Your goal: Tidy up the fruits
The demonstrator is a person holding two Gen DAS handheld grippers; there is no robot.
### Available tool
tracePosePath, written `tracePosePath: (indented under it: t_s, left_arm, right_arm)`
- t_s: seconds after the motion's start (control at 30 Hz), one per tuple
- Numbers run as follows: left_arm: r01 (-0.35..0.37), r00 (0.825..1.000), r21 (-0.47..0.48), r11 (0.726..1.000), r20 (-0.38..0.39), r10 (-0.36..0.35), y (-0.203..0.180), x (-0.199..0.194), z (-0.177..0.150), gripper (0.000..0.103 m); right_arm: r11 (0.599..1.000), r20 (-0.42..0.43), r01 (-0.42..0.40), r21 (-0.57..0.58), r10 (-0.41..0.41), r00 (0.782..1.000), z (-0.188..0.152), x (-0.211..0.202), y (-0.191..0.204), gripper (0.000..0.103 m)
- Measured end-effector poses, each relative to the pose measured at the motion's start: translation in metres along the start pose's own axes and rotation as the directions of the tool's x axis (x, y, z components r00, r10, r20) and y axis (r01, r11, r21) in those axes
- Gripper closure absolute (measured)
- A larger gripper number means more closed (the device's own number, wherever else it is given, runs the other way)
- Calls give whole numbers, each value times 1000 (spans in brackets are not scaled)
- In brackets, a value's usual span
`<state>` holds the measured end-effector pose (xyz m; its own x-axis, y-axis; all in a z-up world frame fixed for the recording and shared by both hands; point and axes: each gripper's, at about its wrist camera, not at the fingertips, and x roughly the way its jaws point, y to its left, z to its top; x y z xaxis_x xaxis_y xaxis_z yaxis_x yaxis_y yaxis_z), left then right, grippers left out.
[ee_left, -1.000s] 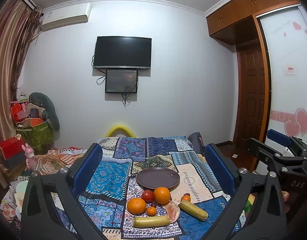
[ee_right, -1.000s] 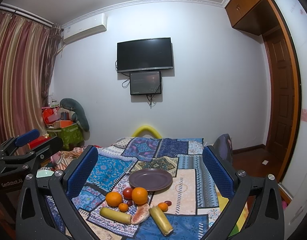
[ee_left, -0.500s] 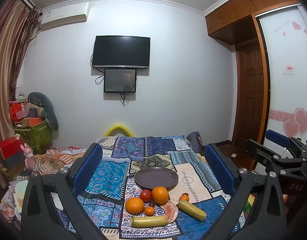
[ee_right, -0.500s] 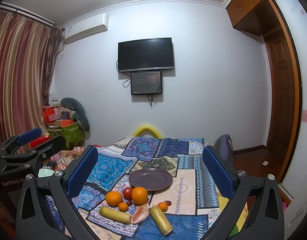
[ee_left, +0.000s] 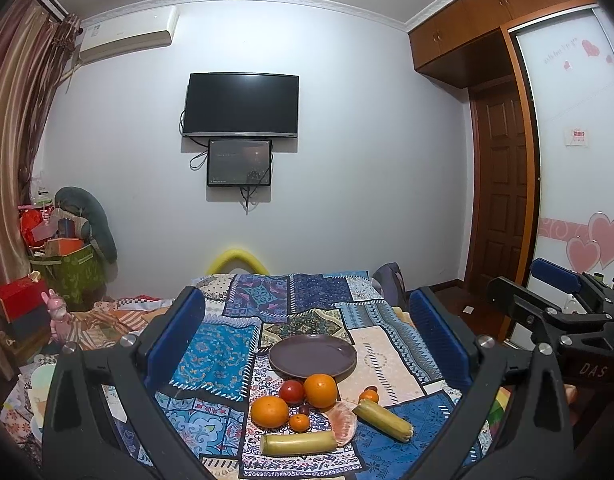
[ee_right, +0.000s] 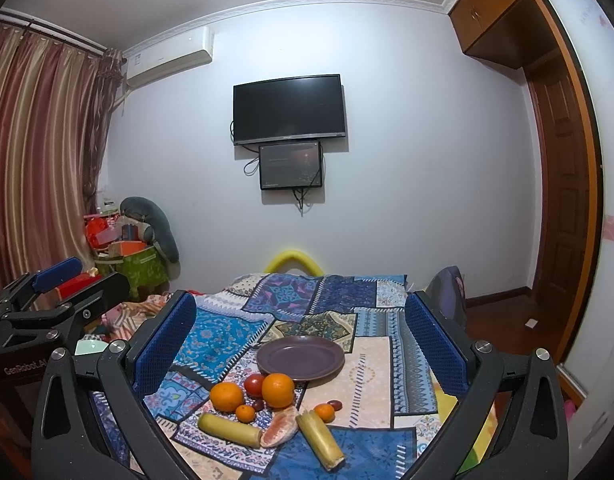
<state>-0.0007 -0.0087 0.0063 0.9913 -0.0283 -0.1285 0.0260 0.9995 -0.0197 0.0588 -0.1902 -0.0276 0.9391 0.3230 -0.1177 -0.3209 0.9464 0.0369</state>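
An empty dark purple plate (ee_left: 312,356) (ee_right: 300,357) sits on a patchwork cloth. In front of it lie two oranges (ee_left: 320,390) (ee_right: 226,397), a red tomato (ee_left: 291,391), small mandarins (ee_left: 298,422), a peeled pomelo piece (ee_left: 343,424) and two yellow-green cane sticks (ee_left: 298,443) (ee_right: 320,439). My left gripper (ee_left: 307,332) is open and empty, held above and short of the fruit. My right gripper (ee_right: 301,332) is open and empty, likewise held back; it also shows at the right of the left wrist view (ee_left: 563,312).
The patchwork cloth (ee_left: 235,344) covers a table or bed. Boxes and toys (ee_left: 63,264) stand at the left by the curtain. A wardrobe (ee_left: 579,184) and a wooden door (ee_left: 503,200) are at the right. A TV (ee_left: 243,105) hangs on the far wall.
Both views have shifted very slightly; the fruit and plate have not moved. Both grippers stay open.
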Motion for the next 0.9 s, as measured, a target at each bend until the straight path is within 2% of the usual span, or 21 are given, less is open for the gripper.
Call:
tracePosePath:
  t_s: [0.4, 0.57, 0.73, 0.83, 0.9]
  left_arm:
    - [2, 1000, -8, 1000, 3, -2, 3, 1, -2, 0]
    - [25, 999, -21, 999, -46, -25, 10, 12, -5, 19]
    - [4, 995, 6, 1000, -100, -3, 16, 28, -13, 26]
    - [-10, 990, 16, 1000, -139, 12, 22, 39, -19, 30]
    - [-15, 986, 11, 1000, -166, 17, 28, 47, -23, 31]
  right_arm:
    - [1000, -28, -22, 1, 22, 999, -3, 5, -3, 0]
    - [1000, -43, -16, -23, 15, 999, -7, 11, -5, 0]
    - [999, -75, -18, -47, 14, 997, -11, 19, -8, 9]
    - [998, -116, -27, -58, 20, 993, -15, 30, -14, 21]
    - [997, -158, -31, -67, 20, 987, -20, 42, -19, 32]
